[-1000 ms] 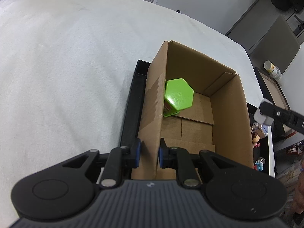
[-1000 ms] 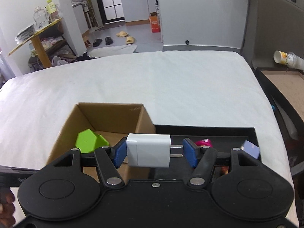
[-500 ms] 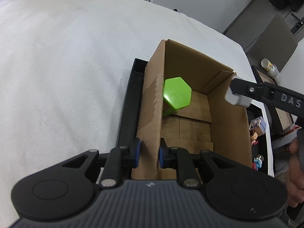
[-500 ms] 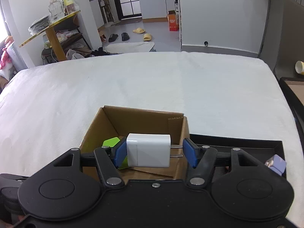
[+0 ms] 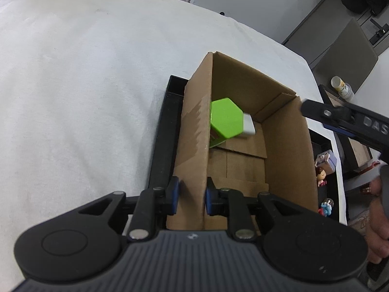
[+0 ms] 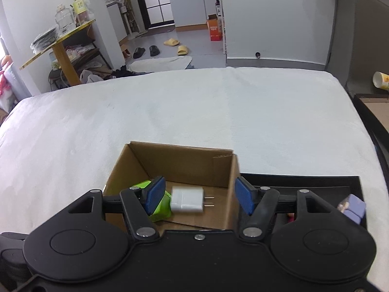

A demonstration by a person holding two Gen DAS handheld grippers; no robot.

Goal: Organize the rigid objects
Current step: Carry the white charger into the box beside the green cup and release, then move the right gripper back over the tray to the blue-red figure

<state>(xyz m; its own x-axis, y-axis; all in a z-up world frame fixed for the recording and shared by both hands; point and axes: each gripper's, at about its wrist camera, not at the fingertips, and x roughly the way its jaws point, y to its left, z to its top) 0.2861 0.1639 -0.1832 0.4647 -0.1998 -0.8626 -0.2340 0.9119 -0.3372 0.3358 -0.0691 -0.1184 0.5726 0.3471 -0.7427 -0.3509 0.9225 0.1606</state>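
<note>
Box (image 6: 194, 163): one white charger (image 6: 186, 199), one green hexagonal block (image 5: 226, 119).

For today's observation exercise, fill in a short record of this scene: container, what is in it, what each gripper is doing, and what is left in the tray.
container: cardboard box, open top, standing in a black tray
contents: green hexagonal item; white charger beside it, prongs showing
left gripper: shut on the box's near wall
right gripper: open, above the box, holding nothing
left in tray: small figurines beside the box
surface: white cloth
</note>
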